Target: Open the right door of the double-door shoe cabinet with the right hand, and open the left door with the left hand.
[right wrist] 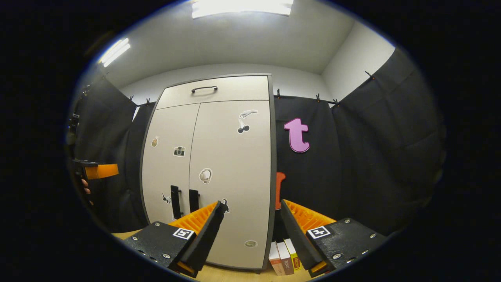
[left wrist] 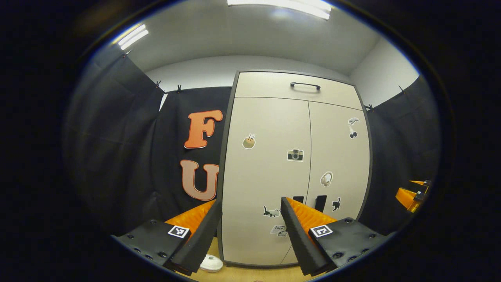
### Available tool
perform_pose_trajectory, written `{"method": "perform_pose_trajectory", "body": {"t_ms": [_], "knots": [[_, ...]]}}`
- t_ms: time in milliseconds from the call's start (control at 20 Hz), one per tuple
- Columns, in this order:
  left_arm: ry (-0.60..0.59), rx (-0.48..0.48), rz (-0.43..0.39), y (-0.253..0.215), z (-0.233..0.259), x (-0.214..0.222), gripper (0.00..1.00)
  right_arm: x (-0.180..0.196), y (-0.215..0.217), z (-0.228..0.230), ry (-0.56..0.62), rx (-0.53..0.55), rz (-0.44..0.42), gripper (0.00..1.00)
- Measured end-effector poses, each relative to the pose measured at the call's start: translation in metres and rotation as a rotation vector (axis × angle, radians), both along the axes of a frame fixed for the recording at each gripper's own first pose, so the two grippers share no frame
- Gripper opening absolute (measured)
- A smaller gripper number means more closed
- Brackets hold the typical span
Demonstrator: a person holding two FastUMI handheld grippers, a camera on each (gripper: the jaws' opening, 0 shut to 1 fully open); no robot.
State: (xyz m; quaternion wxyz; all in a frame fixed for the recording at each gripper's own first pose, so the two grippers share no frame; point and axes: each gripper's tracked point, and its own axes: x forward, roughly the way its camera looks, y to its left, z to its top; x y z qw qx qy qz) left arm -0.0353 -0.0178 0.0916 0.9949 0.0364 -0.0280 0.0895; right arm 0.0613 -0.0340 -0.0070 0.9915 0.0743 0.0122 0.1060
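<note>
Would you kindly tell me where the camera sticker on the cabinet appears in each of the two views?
Left gripper view: the camera sticker sits near the picture's middle, on the left door, close to the seam.
Right gripper view: left of centre, again on the left door.
Shared landmark: the top drawer handle above both doors.

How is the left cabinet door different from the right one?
The left door carries a camera sticker, while the right door carries a cherry sticker. The left door also has a cat sticker low down, walking on all fours; the right door's cat stands upright. Both doors are shut, pale beige, with a dark upright handle near the middle seam.
</note>
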Motion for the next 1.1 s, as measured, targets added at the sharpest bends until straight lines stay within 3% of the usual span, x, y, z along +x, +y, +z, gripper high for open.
{"method": "perform_pose_trajectory", "body": {"t_ms": [200, 300, 600, 850, 1100], "knots": [[-0.002, 0.014, 0.000, 0.034, -0.002, 0.005, 0.96, 0.014, 0.050, -0.009, 0.047, 0.010, 0.032, 0.89], [-0.016, 0.006, 0.002, 0.052, -0.003, 0.006, 0.94, 0.021, 0.083, -0.016, 0.081, 0.058, 0.093, 0.89], [-0.006, -0.019, 0.056, 0.113, -0.016, 0.009, 0.96, 0.055, 0.161, -0.048, 0.201, 0.082, 0.176, 0.90], [0.013, -0.021, 0.074, 0.147, -0.030, 0.015, 0.96, 0.090, 0.190, -0.074, 0.263, 0.060, 0.130, 0.86], [0.051, -0.031, 0.076, 0.163, -0.046, 0.028, 0.98, 0.120, 0.201, -0.101, 0.347, 0.045, 0.101, 0.73]]}}
